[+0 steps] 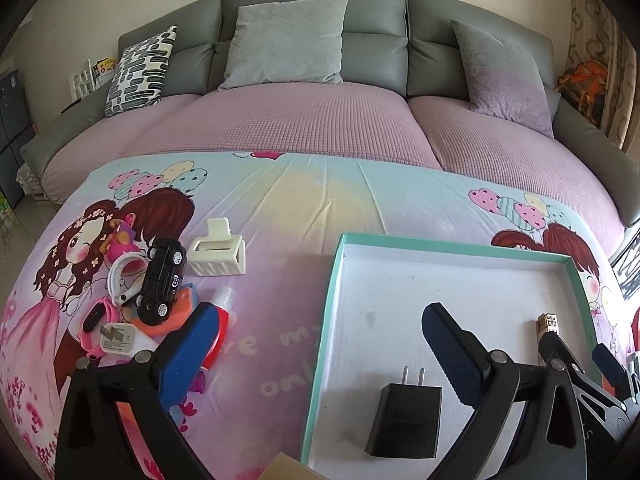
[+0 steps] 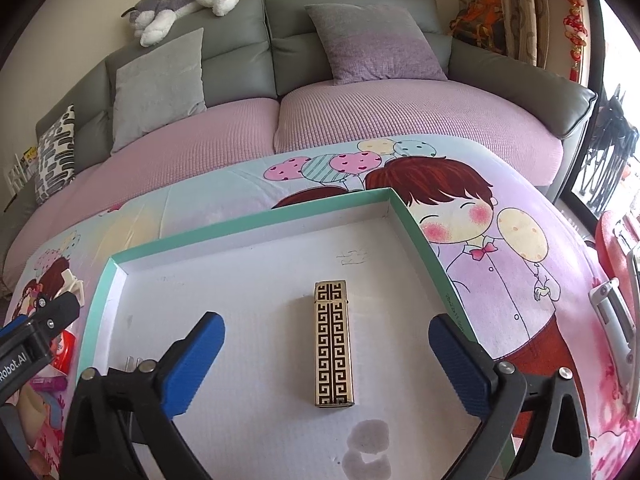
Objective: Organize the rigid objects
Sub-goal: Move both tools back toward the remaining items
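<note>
The landmark here is the shallow box lid (image 2: 256, 232) with a teal rim and white floor, lying on a cartoon-print cloth (image 1: 280, 200) that covers the counter in front of a grey sofa (image 1: 376, 52).

The right gripper (image 2: 326, 364) hangs over the lid with its blue-padded jaws spread wide. Between them, touching neither pad, a gold lighter (image 2: 333, 344) with a black key pattern lies flat on the lid's floor, its long side running away from the camera.

The left gripper (image 1: 320, 352) is likewise spread wide and holds nothing; one finger is over the cloth just outside the lid's left wall, the other over the lid's floor. A black charger plug (image 1: 406, 420) lies flat inside the lid near its front left corner, prongs pointing toward the sofa.

Left of the lid, well apart from it, sits a heap of small things on the cloth: a black toy car (image 1: 162, 280) tipped on end on top, a cream hair claw (image 1: 218, 254) beside it (on the sofa side), a pink watch (image 1: 96, 330), a white adapter (image 1: 120, 340) and a red-and-white tube (image 1: 224, 312) lying partly under the left gripper's finger.
</note>
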`<action>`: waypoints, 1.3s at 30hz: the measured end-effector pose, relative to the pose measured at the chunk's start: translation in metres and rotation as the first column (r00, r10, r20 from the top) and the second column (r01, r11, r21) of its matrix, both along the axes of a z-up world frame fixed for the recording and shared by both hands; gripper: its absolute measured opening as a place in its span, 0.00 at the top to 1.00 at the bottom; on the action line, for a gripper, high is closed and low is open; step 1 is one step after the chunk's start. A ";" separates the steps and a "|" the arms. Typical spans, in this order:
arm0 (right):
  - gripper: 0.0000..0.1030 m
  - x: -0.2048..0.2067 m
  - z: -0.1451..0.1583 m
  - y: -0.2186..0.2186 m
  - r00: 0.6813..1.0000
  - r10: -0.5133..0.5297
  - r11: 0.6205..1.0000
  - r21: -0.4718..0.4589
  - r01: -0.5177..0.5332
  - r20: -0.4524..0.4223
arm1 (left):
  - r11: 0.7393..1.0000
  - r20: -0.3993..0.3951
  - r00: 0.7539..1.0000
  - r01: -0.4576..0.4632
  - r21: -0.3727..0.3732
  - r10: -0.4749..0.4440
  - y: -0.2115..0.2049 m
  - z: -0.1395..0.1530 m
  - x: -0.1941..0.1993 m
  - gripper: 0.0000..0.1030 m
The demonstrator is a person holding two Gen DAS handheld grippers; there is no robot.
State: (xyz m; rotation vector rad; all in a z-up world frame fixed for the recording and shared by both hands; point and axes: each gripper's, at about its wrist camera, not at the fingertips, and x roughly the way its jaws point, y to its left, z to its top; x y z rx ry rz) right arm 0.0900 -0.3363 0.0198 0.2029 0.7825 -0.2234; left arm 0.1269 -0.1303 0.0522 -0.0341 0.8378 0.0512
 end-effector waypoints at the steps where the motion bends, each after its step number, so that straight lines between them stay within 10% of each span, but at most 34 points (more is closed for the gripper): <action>1: 0.00 0.000 0.000 0.000 1.000 -0.001 1.000 -0.001 0.001 0.000 | 1.000 0.002 1.000 0.000 -0.009 0.000 0.001 0.000 0.000 0.02; 23: 0.00 -0.001 0.025 0.038 0.992 0.098 0.994 0.032 -0.101 0.083 | 0.991 0.104 0.989 -0.094 -0.091 0.104 0.072 0.017 -0.031 0.01; 39: 0.00 0.000 0.031 0.138 0.916 0.372 0.914 0.111 -0.389 0.153 | 0.941 0.095 0.940 -0.314 -0.130 0.327 0.170 0.012 -0.059 0.01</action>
